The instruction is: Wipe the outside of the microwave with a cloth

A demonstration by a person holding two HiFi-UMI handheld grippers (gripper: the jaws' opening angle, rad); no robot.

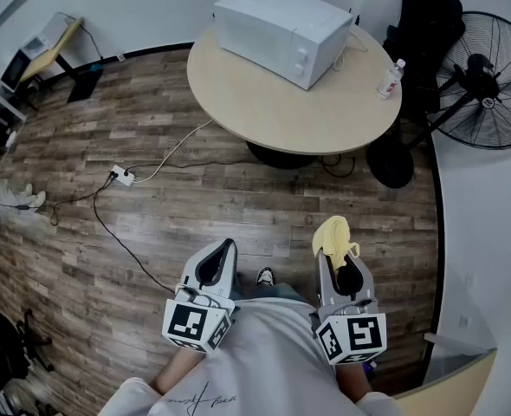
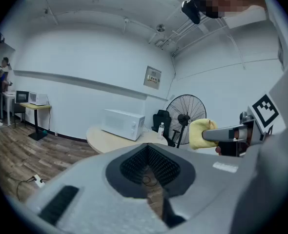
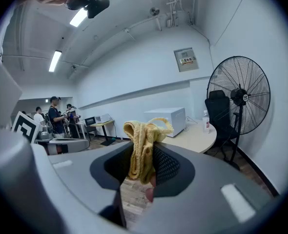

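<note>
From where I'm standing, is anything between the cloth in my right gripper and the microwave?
Nothing visible does. Between the cloth, clamped in the right gripper, and the microwave lie only bare floor and the near edge of the table. The bottle stands right of it.

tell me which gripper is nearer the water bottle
Right. The right gripper, shut on the yellow cloth, is well short of the bottle; the left gripper sits farther left.

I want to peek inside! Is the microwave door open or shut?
Shut. The microwave door sits flush with its front; no gap shows.
</note>
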